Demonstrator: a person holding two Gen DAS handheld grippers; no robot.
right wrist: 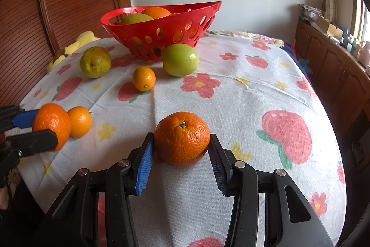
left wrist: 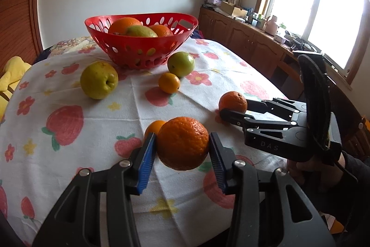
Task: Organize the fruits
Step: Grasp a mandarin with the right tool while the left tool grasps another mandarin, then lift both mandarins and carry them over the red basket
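Orange mandarin point(right wrist: 182, 138) stem-up between claw point(right wrist: 180, 154) pads

Red perforated basket point(left wrist: 141, 54) stands at far side of table, holding two oranges and a green fruit. Just beside its base: green apple point(left wrist: 180, 64) on the right; yellow-green pear-like fruit point(left wrist: 99, 80) lies apart to the left. Small orange citrus point(left wrist: 169, 82) sits just near of the apple. Mandarin point(left wrist: 182, 142) lifted clear of the cloth, clamped between blue pads; smaller citrus point(left wrist: 153, 127) just behind it. Second mandarin point(right wrist: 182, 138) rests on the cloth, stem up, near right, pads touching both flanks.
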